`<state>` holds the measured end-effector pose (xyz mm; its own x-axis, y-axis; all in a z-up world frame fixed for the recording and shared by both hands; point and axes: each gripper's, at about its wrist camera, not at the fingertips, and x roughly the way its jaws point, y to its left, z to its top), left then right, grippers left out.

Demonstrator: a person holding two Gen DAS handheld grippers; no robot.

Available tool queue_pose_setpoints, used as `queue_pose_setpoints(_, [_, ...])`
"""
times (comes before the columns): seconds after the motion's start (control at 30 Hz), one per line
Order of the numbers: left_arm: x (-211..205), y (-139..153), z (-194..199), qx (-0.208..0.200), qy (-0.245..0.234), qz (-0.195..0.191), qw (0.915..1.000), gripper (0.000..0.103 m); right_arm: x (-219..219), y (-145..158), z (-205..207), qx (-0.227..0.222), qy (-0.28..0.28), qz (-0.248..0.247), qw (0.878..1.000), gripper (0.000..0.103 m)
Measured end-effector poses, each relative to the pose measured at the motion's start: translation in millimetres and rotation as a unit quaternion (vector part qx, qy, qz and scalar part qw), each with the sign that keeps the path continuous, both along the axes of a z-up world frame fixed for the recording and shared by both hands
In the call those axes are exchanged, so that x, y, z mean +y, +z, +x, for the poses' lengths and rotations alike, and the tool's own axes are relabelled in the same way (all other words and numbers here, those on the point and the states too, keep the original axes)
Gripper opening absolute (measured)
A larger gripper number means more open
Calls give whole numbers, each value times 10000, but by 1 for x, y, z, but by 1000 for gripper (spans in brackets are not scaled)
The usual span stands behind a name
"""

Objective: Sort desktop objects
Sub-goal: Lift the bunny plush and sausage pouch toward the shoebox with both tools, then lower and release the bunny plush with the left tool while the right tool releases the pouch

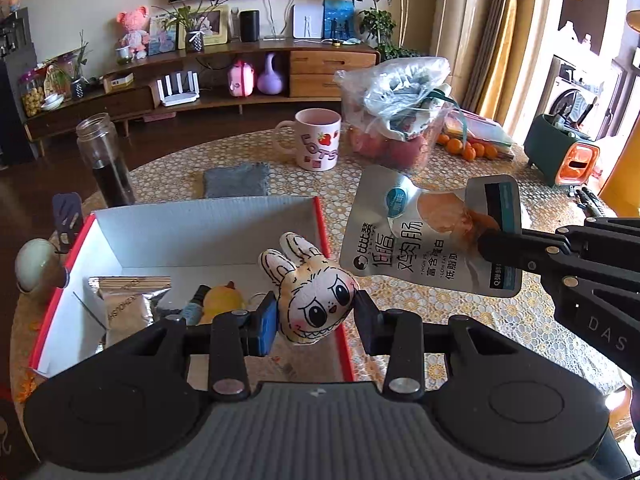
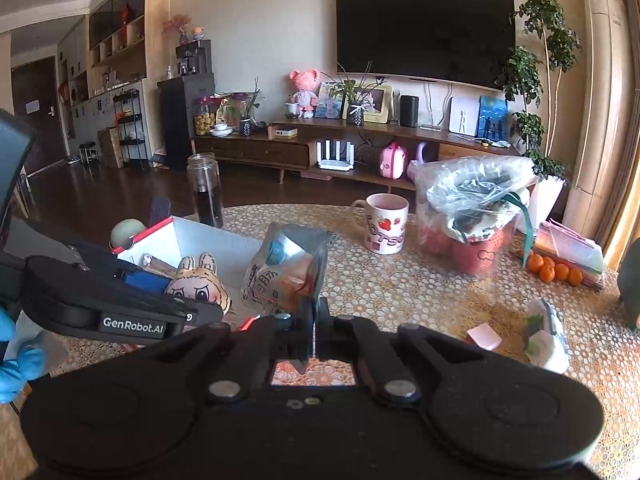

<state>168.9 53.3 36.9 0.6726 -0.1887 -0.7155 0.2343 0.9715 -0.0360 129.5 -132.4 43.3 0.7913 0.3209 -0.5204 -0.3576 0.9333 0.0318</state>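
Observation:
My left gripper is shut on a cream bunny plush and holds it above the right front edge of the open red-rimmed box. My right gripper is shut on a silver snack pouch, held in the air just right of the box. The pouch and the plush also show in the right wrist view, with the box behind them. Inside the box lie a foil packet, a yellow duck toy and a small dark bottle.
On the round patterned table stand a pink mug, a glass jar, a grey cloth, a plastic bag of fruit, tangerines and a green holder. A crumpled wrapper and pink note lie at right.

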Motion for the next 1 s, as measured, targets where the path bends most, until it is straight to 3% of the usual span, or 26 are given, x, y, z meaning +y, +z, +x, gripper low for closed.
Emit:
queue_pose_setpoints(0.53, [84,-22,35,216,604,329,9974,38,78,-17,42,81,316,-369,9988,1])
queue_pose_setpoints(1.0, [96,-68,67,892,595,664,9920,38,119,-52,84,402,264,-929,9945,1])
